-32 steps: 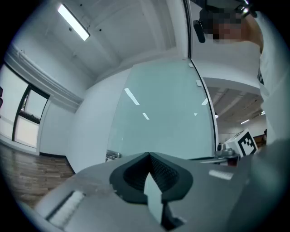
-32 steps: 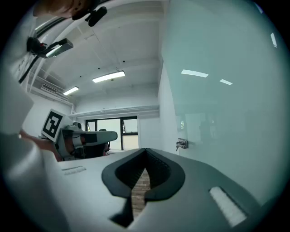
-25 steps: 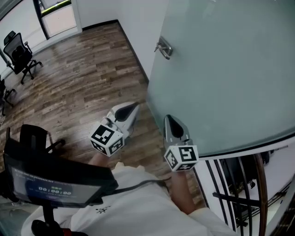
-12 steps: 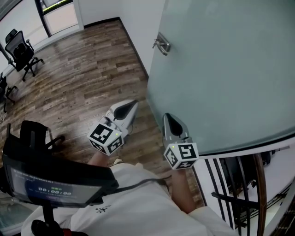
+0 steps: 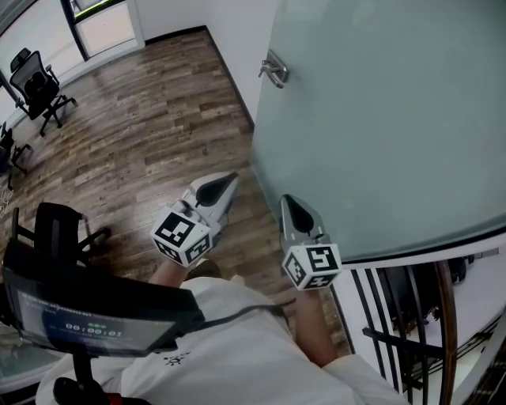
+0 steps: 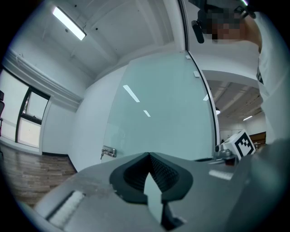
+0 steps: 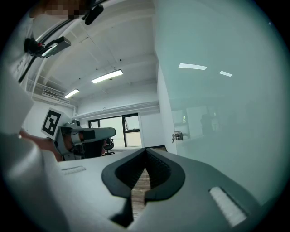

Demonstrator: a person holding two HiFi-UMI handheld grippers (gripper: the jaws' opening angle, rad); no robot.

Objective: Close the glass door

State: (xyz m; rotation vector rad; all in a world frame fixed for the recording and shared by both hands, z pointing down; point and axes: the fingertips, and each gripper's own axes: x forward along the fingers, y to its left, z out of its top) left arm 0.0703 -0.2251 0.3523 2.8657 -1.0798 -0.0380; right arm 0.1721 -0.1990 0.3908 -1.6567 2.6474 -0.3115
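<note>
The frosted glass door fills the right of the head view, its metal handle at its far edge. My right gripper is shut and empty, its tip right at the door's near face; whether it touches the glass I cannot tell. My left gripper is shut and empty, over the wooden floor just left of the door. The left gripper view has the door and handle beyond the closed gripper. In the right gripper view the glass runs along the right, with the handle ahead of the closed gripper.
Wooden floor stretches left toward a black office chair and a far window. A white wall stands behind the door. A black railing sits at lower right. A screen device hangs on the person's chest.
In the head view the door handle has slid up and to the left, away from me. Both grippers stay shut and keep nearly the same places in the picture.
</note>
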